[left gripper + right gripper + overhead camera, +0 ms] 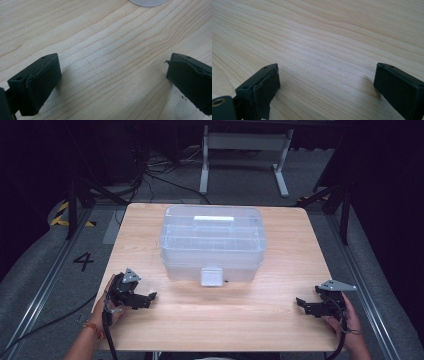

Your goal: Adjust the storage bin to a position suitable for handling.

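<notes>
High view, one clear lidded box point(212, 242), one table point(235, 320), two empty grippers

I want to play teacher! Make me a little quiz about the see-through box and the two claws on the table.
1. True or false: the clear plastic box has its lid on.
2. The white latch on the box faces: A) the person, B) the far edge of the table, C) the left side.
3. What lies between the jaws of the left claw and of the right claw?

Key
1. True: the lid sits on top, with its handle lying flat.
2. A.
3. Nothing but the bare wooden table; both claws are open, one near each front corner.
</notes>
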